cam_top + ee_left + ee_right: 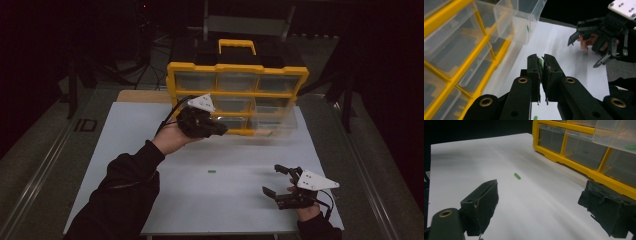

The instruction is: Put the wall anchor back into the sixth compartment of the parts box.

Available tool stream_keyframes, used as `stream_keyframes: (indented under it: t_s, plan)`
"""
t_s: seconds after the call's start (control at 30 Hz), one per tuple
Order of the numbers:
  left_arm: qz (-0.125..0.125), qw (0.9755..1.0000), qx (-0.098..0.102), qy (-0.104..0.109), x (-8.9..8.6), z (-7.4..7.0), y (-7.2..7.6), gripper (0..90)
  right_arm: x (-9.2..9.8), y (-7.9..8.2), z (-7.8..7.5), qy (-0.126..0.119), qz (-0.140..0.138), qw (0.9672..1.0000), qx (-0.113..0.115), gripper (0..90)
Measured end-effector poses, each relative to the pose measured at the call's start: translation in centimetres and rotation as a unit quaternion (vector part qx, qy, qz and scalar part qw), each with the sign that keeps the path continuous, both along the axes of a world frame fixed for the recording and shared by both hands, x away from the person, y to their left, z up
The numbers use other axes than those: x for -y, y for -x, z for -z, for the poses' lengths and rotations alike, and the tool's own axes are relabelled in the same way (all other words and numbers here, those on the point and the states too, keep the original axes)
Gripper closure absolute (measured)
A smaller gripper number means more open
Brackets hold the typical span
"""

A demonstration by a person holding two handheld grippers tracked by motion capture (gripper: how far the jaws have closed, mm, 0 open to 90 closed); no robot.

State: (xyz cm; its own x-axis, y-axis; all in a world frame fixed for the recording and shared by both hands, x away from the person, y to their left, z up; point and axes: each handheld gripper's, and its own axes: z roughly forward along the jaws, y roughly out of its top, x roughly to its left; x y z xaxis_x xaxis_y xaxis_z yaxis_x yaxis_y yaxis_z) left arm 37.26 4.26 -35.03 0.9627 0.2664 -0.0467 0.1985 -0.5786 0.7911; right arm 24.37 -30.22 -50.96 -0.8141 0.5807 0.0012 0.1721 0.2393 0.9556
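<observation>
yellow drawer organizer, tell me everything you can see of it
The yellow drawer organizer is a plastic case with a yellow frame, a yellow carry handle on top and rows of clear plastic drawers. It stands upright at the far edge of the white table sheet, front towards the person. One clear drawer on the lower right is pulled out over the sheet; a small green piece lies inside it. The left gripper hangs just in front of it.
</observation>
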Motion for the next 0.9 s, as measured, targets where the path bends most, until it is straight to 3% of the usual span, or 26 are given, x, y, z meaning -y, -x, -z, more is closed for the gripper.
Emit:
stream_keyframes:
  t_s: [0.47,0.9]
  plan:
    - [-0.012,0.9997,0.003,0.023,0.9,-3.0,-0.5,83.3,0.0,0.0,0.0,0.000,0.000,1.0000,-0.001,12.7]
    - [-0.027,0.9991,0.001,0.034,2.6,-4.3,-1.1,83.3,0.0,0.0,0.1,-0.001,-0.001,1.0000,-0.001,12.7]
